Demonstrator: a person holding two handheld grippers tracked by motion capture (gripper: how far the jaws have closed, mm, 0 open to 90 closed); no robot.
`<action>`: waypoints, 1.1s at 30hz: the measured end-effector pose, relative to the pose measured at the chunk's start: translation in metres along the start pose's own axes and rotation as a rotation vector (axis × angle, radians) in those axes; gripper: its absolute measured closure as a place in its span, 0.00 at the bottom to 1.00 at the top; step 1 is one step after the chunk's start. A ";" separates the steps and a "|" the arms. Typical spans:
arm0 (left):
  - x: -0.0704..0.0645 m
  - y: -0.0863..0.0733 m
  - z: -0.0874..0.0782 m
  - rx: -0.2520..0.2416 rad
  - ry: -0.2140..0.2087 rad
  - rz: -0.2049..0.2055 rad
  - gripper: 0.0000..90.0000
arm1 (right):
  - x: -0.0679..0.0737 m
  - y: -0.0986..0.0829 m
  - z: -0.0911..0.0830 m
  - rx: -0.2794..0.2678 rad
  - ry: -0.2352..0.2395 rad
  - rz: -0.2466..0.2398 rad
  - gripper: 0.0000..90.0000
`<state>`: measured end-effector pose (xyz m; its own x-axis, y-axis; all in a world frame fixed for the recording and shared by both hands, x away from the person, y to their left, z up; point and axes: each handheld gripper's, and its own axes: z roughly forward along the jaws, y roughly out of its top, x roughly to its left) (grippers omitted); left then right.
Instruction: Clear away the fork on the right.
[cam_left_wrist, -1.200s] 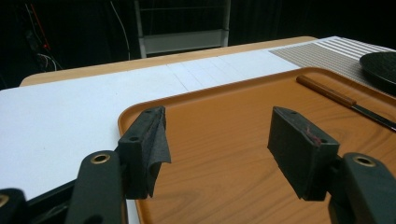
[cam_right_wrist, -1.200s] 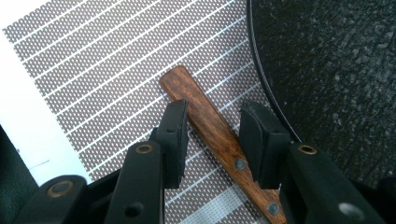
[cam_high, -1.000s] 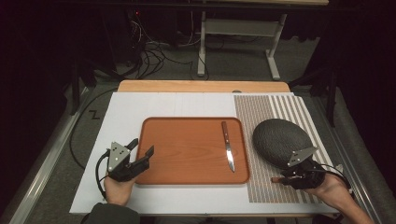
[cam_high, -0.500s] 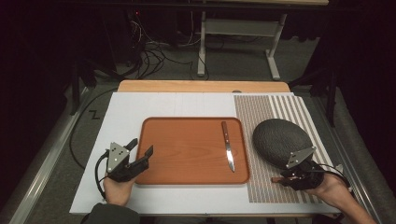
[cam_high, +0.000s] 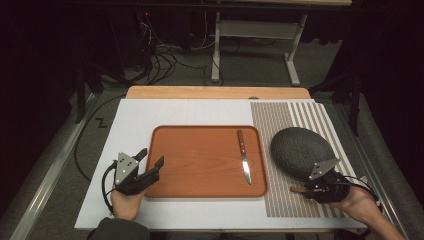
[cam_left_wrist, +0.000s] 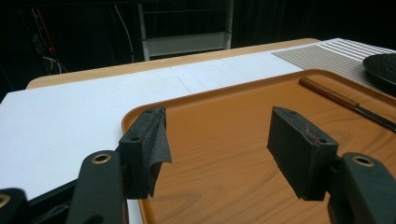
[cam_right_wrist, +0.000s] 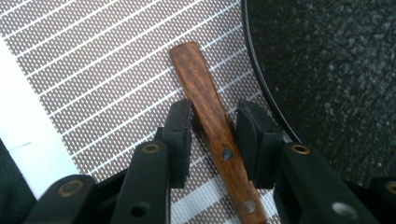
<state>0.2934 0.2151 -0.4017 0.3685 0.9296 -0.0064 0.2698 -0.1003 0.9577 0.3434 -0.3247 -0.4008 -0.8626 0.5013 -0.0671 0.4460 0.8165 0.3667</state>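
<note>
An orange-brown tray (cam_high: 200, 165) lies on the white board with a wooden-handled knife (cam_high: 244, 162) along its right side. My left gripper (cam_high: 151, 157) is open at the tray's left edge, its jaws over the tray's near corner (cam_left_wrist: 219, 135) with nothing between them. The knife (cam_left_wrist: 345, 102) lies farther off to its right. My right gripper (cam_high: 303, 189) sits on the striped mat just in front of a dark grey oval plate (cam_high: 300, 150). Its jaws (cam_right_wrist: 212, 121) are shut on the riveted wooden handle (cam_right_wrist: 205, 98) of a utensil lying flat on the mat; the utensil's other end is hidden.
The striped mat (cam_high: 290, 120) covers the right part of the white board (cam_high: 135, 120). A bare wooden strip (cam_high: 215, 92) runs along the far edge. Beyond the table are cables (cam_high: 165, 55) and a metal stand (cam_high: 250, 30) on the floor.
</note>
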 end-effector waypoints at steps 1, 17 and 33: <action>0.000 0.000 0.000 0.000 0.000 0.000 0.42 | 0.000 0.000 0.000 0.000 0.000 0.000 0.79; -0.001 0.000 0.000 0.000 -0.002 0.000 0.42 | 0.003 0.005 0.002 0.007 -0.009 0.000 0.86; -0.001 0.000 0.000 -0.004 -0.005 -0.005 0.42 | 0.012 0.038 0.017 -0.015 -0.003 -0.005 0.84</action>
<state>0.2935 0.2138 -0.4014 0.3713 0.9284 -0.0129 0.2685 -0.0941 0.9587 0.3542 -0.2832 -0.4031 -0.8641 0.4981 -0.0722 0.4378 0.8146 0.3806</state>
